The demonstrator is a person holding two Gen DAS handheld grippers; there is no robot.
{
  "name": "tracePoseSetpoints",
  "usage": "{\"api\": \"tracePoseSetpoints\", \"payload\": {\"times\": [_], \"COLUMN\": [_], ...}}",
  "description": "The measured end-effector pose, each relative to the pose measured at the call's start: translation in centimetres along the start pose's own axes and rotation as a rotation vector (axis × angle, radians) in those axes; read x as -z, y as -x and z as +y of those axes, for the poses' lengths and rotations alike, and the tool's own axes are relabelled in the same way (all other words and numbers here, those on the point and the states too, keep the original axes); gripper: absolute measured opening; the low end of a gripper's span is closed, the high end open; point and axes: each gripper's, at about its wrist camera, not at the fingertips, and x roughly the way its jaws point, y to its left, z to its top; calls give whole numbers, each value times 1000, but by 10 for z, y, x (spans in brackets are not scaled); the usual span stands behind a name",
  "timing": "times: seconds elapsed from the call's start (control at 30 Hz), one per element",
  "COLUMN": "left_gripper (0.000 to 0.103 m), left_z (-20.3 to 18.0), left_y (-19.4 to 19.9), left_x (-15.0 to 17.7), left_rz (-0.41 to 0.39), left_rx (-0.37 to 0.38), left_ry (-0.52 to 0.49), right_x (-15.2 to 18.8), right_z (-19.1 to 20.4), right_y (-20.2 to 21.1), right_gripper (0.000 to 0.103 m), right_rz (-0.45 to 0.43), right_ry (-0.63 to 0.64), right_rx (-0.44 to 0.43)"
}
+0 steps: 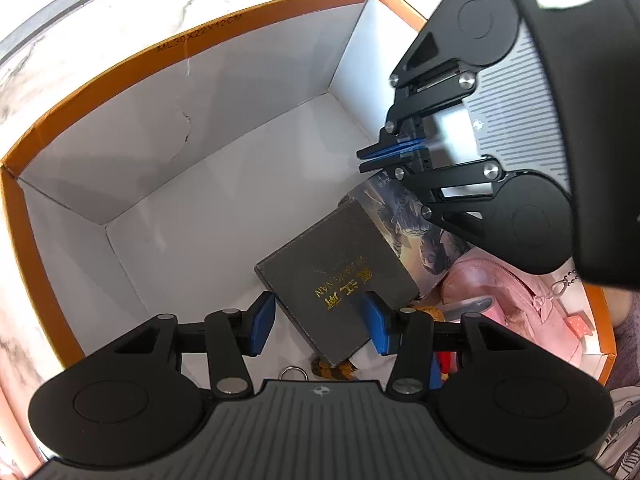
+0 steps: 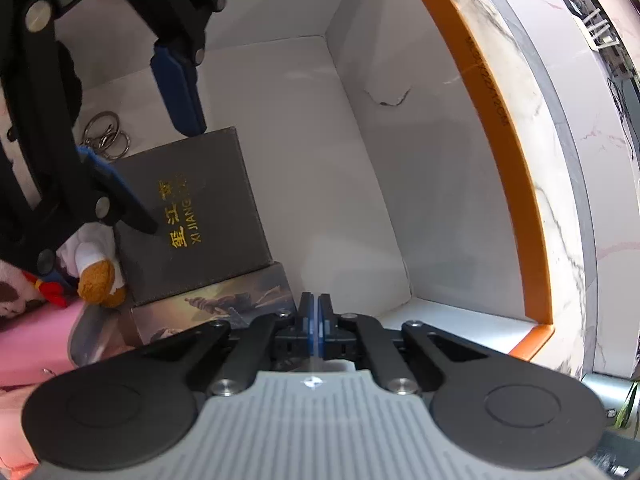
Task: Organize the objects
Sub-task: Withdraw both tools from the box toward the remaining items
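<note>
An orange box with white inner walls holds the objects. A dark grey box with gold lettering lies inside, partly on top of an illustrated box. My left gripper is open and points down over the grey box's corner; its blue pads straddle that corner without pressing on it. My right gripper is shut with nothing between its pads. It hangs above the edge of the illustrated box, near the white wall.
A pink pouch fills one end of the box. A plush toy, metal key rings and a grey curved piece lie beside the grey box. The box stands on a marble counter.
</note>
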Motion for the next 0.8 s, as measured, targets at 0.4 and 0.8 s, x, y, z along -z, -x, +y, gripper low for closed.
{"api": "tracePoseSetpoints", "payload": {"times": [0.4, 0.8], "left_gripper": [56, 56], "left_z": [-43, -164], "left_y": [80, 21], "left_x": [15, 8], "left_rz": [-206, -419], "left_rx": [-182, -104], "left_ry": [-127, -261], "right_x": [60, 201], "right_z": [-31, -20], "right_y": [108, 154], "right_gripper": [5, 7], "right_rz": [-213, -326], "right_ry": [-269, -763], "right_rx": [17, 88]}}
